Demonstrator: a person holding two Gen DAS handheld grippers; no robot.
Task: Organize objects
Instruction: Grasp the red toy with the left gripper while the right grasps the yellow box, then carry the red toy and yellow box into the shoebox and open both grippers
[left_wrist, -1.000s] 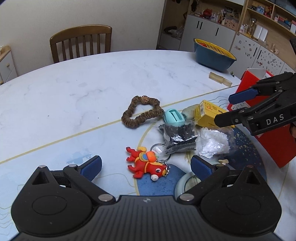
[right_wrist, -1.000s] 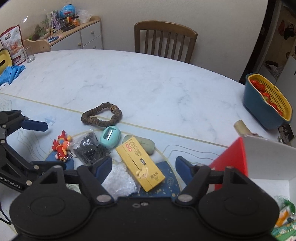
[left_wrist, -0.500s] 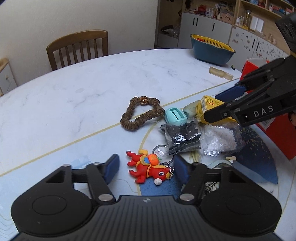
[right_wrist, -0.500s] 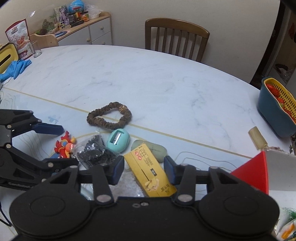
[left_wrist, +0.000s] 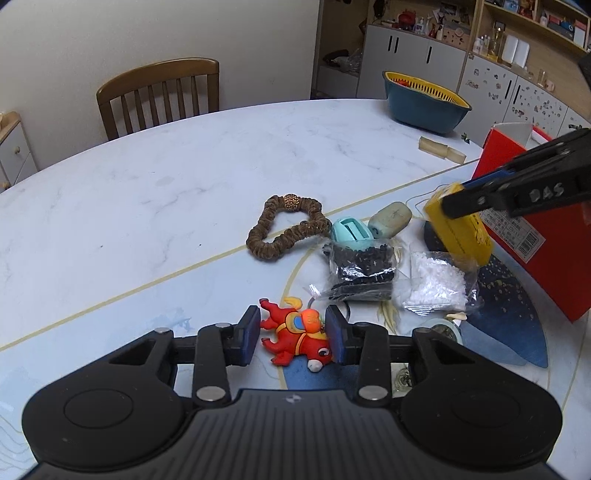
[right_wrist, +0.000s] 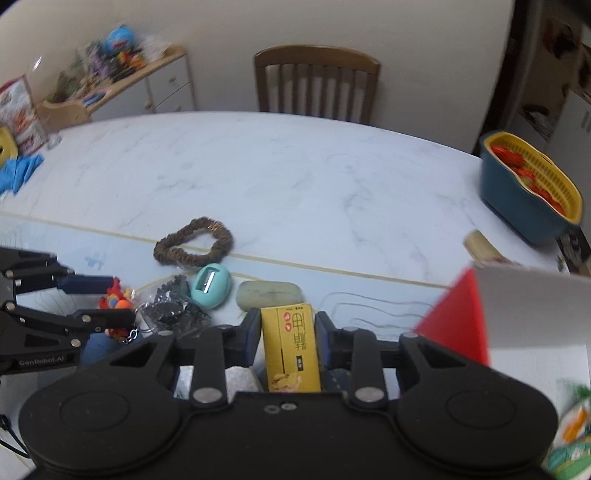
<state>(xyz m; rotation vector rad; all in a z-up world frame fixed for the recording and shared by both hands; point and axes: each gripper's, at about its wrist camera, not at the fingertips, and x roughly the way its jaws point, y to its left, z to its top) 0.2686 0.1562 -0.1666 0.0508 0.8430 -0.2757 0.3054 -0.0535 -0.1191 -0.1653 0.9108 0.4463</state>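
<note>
A red and orange toy horse keychain (left_wrist: 295, 336) lies on the table mat, between the blue pads of my left gripper (left_wrist: 293, 334). The jaws are closing and both pads touch the toy's sides. My right gripper (right_wrist: 286, 325) is closing on a yellow carton (right_wrist: 291, 347) and holds it tilted above the mat; the left wrist view shows that carton (left_wrist: 460, 229) lifted beside the red box (left_wrist: 535, 229). From the right wrist view, the left gripper (right_wrist: 110, 301) flanks the toy at the far left.
On the mat lie a brown scrunchie (left_wrist: 286, 225), a teal sharpener (left_wrist: 351, 234), a grey-green eraser (left_wrist: 389, 221), a bag of black beads (left_wrist: 360, 269) and a bag of white beads (left_wrist: 437, 284). A blue basket (left_wrist: 424, 107) stands at the back right. A chair (left_wrist: 159, 92) stands behind the table.
Both grippers have closed from wide open. The left one now brackets the toy horse. The right one has taken hold of the yellow carton and tipped it up off the mat.
</note>
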